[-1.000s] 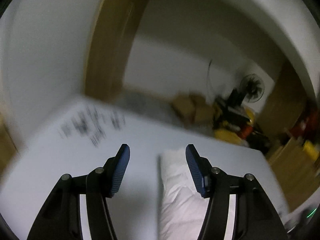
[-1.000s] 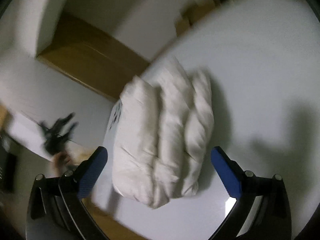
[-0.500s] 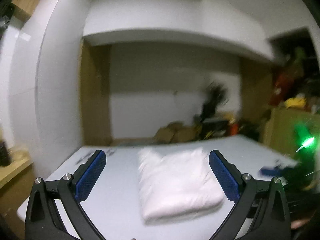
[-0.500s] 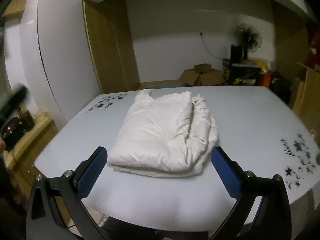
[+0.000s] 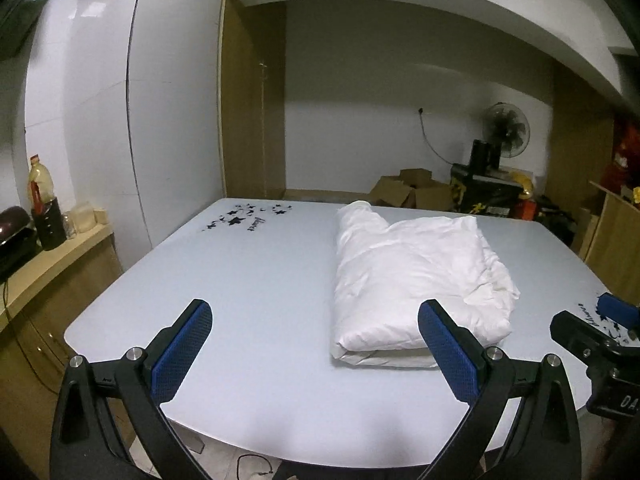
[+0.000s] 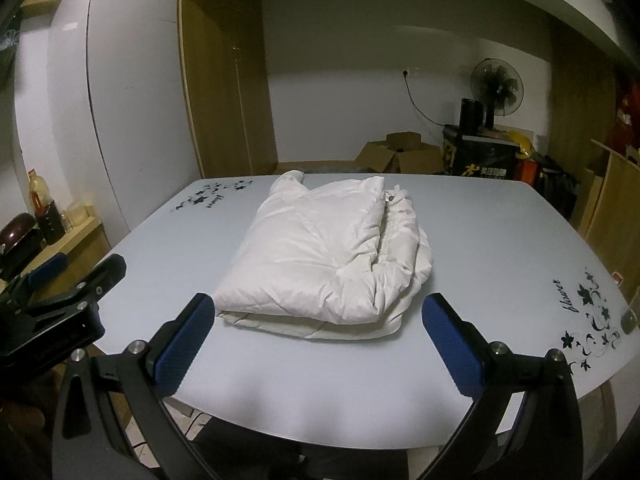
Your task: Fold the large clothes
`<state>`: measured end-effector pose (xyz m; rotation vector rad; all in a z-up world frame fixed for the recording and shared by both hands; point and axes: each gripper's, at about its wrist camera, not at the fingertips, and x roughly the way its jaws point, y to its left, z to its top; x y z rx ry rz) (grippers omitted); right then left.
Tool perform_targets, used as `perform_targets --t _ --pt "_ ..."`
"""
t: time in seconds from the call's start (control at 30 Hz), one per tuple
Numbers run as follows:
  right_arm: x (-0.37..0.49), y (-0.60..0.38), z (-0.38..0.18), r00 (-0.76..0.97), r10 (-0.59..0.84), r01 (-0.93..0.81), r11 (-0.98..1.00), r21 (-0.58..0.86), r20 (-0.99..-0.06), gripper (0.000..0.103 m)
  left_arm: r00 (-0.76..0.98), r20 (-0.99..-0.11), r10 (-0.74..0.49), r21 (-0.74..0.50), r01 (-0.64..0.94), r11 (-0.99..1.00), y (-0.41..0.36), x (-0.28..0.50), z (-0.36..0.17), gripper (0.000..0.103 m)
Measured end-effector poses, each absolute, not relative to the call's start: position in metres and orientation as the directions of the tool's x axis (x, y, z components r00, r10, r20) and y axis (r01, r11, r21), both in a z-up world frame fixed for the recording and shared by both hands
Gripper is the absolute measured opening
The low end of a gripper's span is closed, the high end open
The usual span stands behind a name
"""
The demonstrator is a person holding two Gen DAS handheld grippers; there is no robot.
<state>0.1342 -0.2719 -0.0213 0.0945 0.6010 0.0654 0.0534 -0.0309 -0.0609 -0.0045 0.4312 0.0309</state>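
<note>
**Both grippers backed off, folded jacket lying alone on the table**

Since the earlier frames both cameras have swung from blurred, tilted views to a steady, level look across the table, and the left gripper [image 5: 314, 344] has gone from half-spread to fully spread.

The table [image 6: 500, 240], pale and glossy, is filling most of both views; it is serving as the folding surface, so its middle is being kept for the garment alone. The white padded jacket [image 6: 324, 256] is lying folded into a thick rectangular bundle at the table's centre, its layered edge facing the cameras at six o'clock and one rolled sleeve or collar end poking out at twelve o'clock. In my judgement the fold is looking finished, which is why neither tool is touching it.

The right gripper [image 6: 318, 340] is hovering over the near table edge with its jaws standing wide and nothing between them; the left gripper is doing the same at its nine o'clock, likewise empty.

Printed decoration is sitting at the table corners: black flowers with the script word "flower" [image 6: 562, 296] at three o'clock, and stars with similar script at ten o'clock, probably the same word, though it is reading upside down and small. A dark box [image 6: 480, 160] at one o'clock is carrying yellow lettering I cannot read.
</note>
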Motion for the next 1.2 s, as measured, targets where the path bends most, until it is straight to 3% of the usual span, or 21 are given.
perform_targets --t 0.47,0.7,1.2 --pt "0.127 -0.273 -0.021 0.841 0.096 -0.046 0.993 0.106 -0.533 0.103 0.893 -0.448 0.035 0.025 -0.027 0.999 -0.031 0.054 -0.059 0.103" --pt "0.126 -0.271 -0.020 0.840 0.098 -0.049 0.993 0.105 -0.534 0.103 0.851 -0.525 -0.007 -0.050 -0.023 0.998 -0.023 0.063 -0.062 0.103" --pt "0.125 -0.274 -0.020 0.839 0.100 -0.058 0.994 0.096 -0.534 0.103 0.831 -0.553 0.052 -0.017 -0.074 0.997 -0.025 0.065 -0.065 0.103"
